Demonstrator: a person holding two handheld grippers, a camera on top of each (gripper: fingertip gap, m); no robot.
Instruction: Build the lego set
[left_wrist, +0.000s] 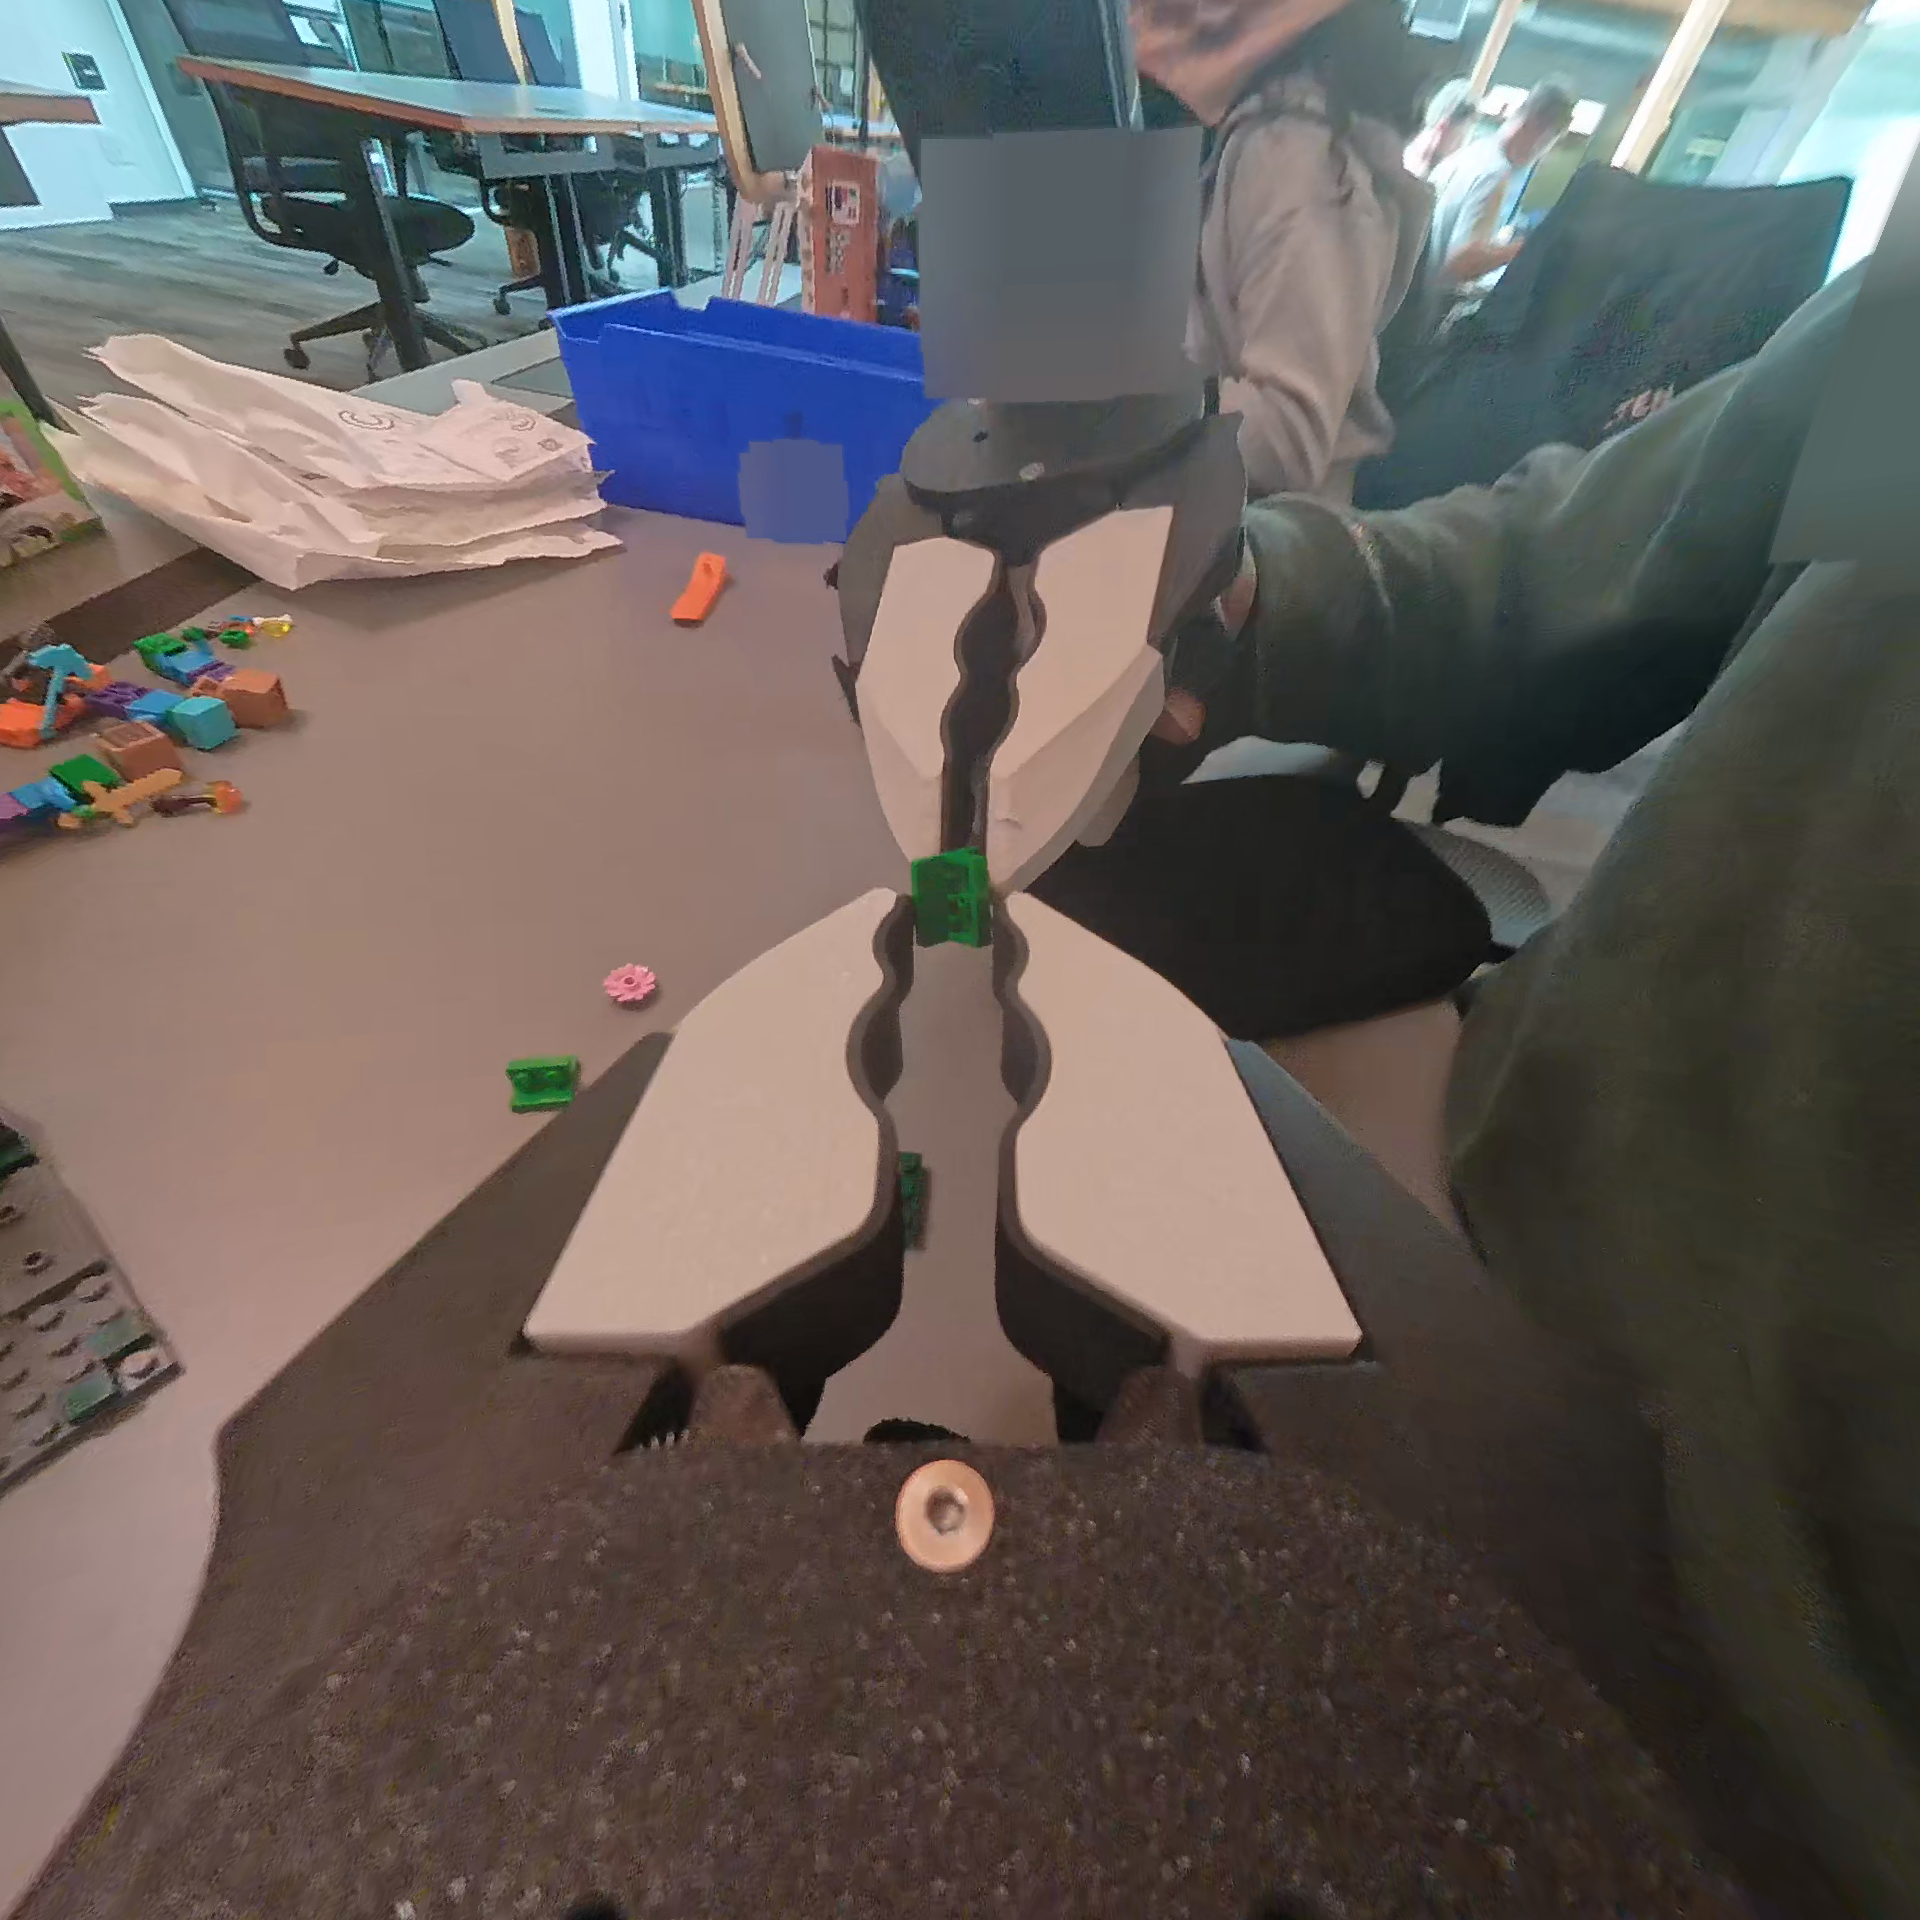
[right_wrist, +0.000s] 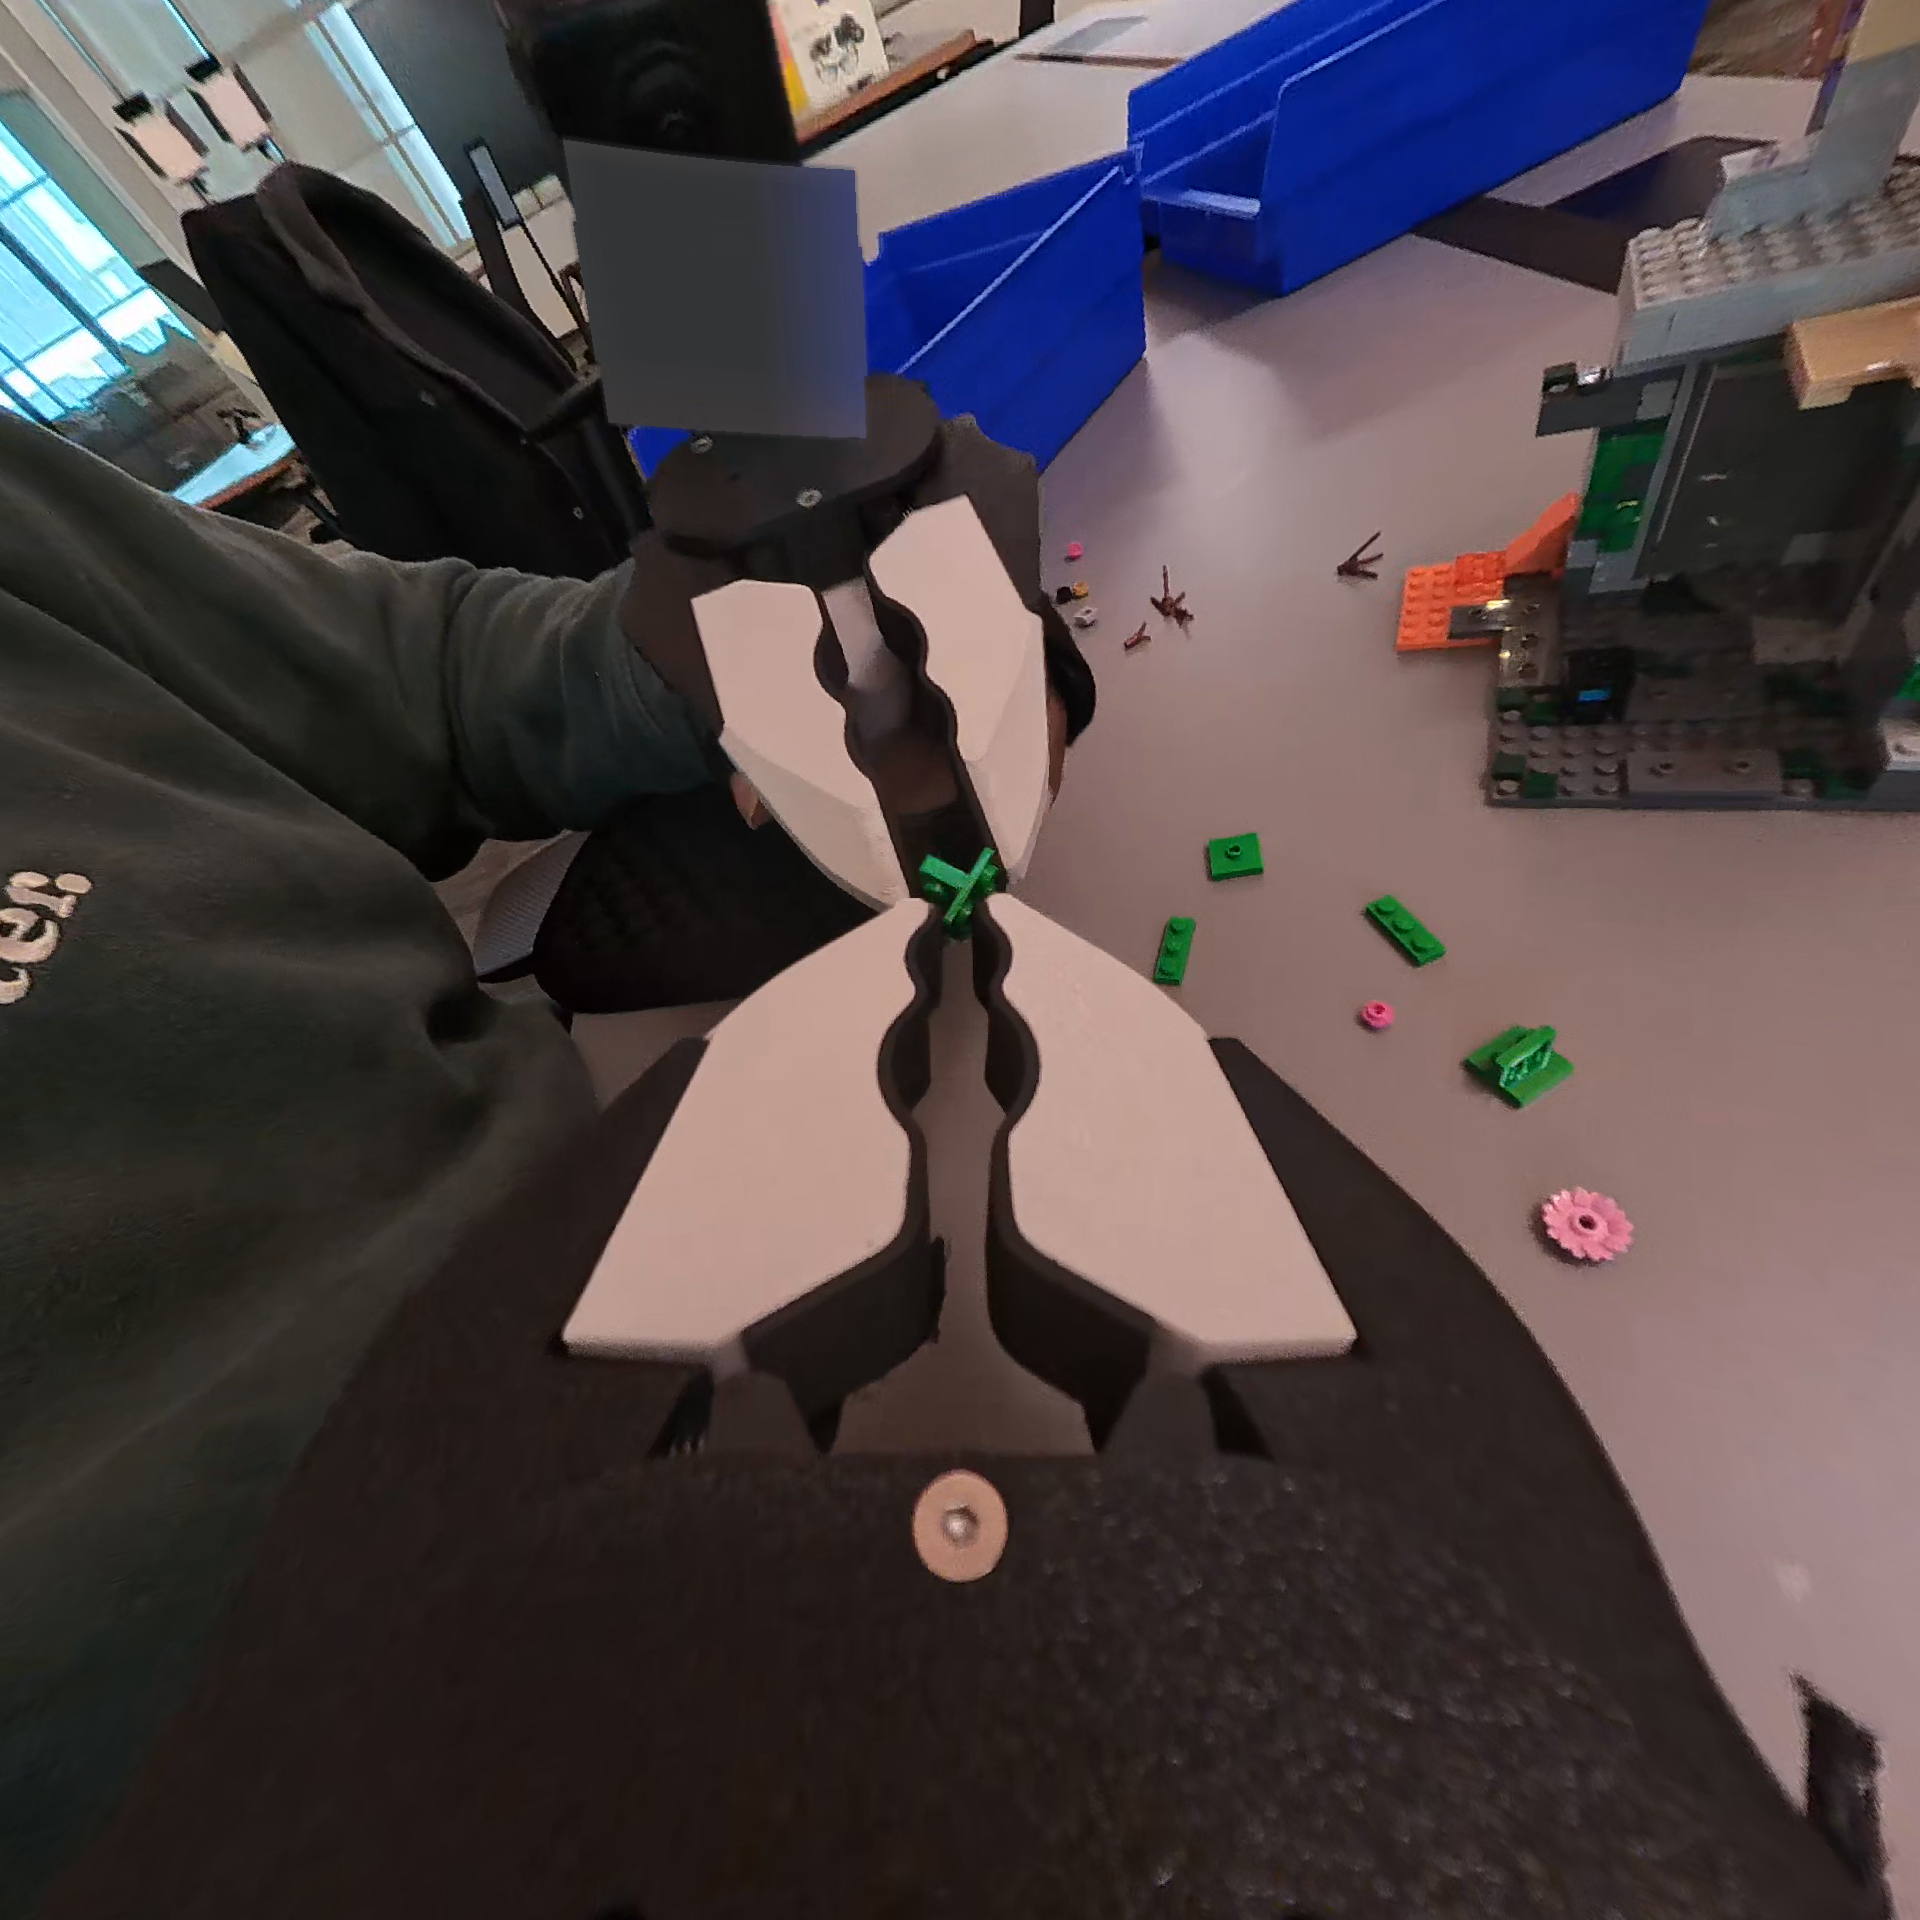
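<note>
Grippers meet tip to tip above the table's (right_wrist: 1299, 1351) edge: the left gripper (left_wrist: 951, 920) is closed on a green lego piece (left_wrist: 948, 899), the right gripper (right_wrist: 958, 914) closed on the crossing green piece (right_wrist: 961, 891) (the two look part-mated). The joint lies between both tips, long axes crossed, neither hand nearer; pressing together looks next.

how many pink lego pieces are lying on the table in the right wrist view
3: a large pink flower nearest the camera, a small round pink stud beyond it, and a tiny pink piece far back. Others may be hidden.
</note>
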